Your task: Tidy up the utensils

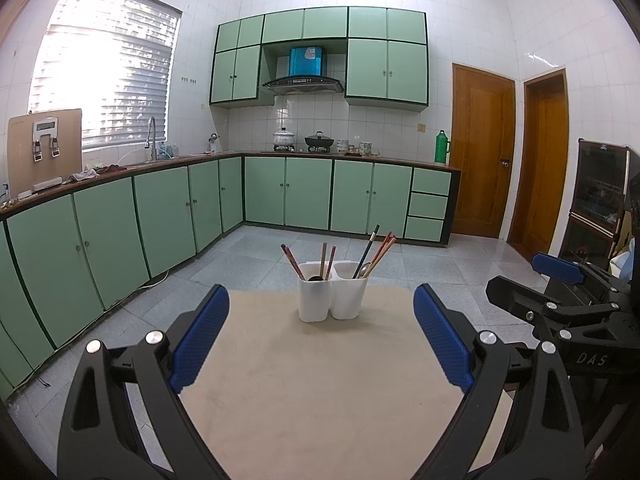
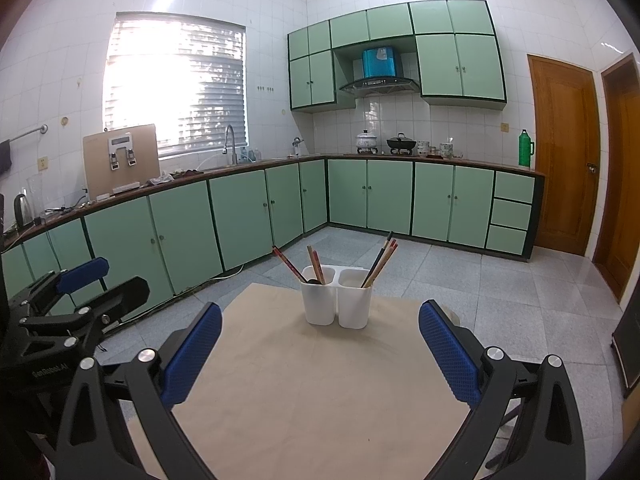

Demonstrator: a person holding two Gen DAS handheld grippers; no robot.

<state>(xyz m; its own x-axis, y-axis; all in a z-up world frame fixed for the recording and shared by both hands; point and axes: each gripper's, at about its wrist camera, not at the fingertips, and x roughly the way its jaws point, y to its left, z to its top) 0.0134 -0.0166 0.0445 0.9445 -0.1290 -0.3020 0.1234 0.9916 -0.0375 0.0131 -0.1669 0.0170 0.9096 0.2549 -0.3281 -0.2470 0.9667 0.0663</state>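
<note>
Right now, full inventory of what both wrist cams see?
utensil holder: one, white, two joined compartments, far middle of the table
chopsticks: several, reddish, tan and one black, leaning in both compartments
spoon: one, metal, right compartment
dark ladle head: one, left compartment
table: one, beige top, otherwise bare
cabinets: many, green, along the walls
range hood: one, dark, between the upper cabinets
pots: two, white and black, on the stove
flask: one, green, right end of the counter
doors: two, wooden, right wall
left gripper: blue fingers, open, holding nothing
right gripper: blue fingers, open, holding nothing
</note>
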